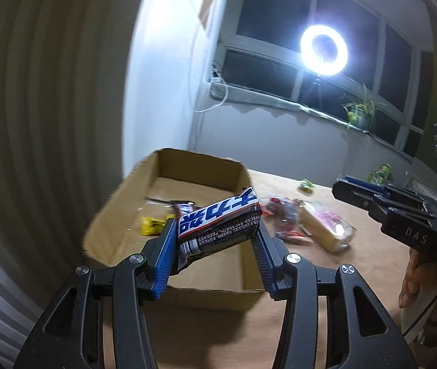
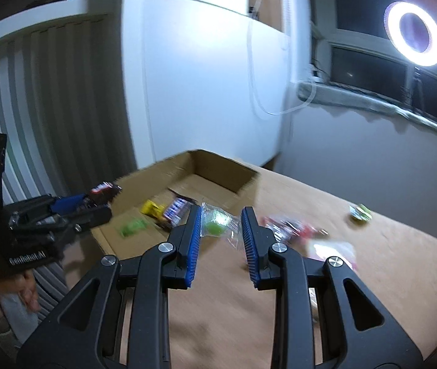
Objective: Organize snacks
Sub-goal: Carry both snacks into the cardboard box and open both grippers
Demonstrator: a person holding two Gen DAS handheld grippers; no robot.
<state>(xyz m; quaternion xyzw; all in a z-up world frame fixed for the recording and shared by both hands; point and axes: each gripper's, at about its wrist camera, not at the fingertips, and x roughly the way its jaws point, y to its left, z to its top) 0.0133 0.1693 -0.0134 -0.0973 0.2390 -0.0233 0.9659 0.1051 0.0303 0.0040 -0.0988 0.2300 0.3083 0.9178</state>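
Left gripper (image 1: 217,240) has its blue fingers (image 1: 164,261) pinching a dark snack bar (image 1: 218,224) with a blue-and-white label, held tilted right above the near edge of the cardboard box (image 1: 117,203). Right gripper (image 2: 221,240) is clamped on a small clear packet (image 2: 218,223) with something green inside (pretty blurry), hanging over the table (image 2: 372,276) just beside the box. Inside the box there's a yellow wrapper (image 1: 150,226), a dark bar (image 2: 175,210) and a green packet (image 2: 132,226). Further out on the table: red-wrapped snacks (image 1: 283,215), a pale bagged one (image 1: 326,229), and a small green candy (image 1: 307,185). Ring light (image 1: 323,49) glows at the window.
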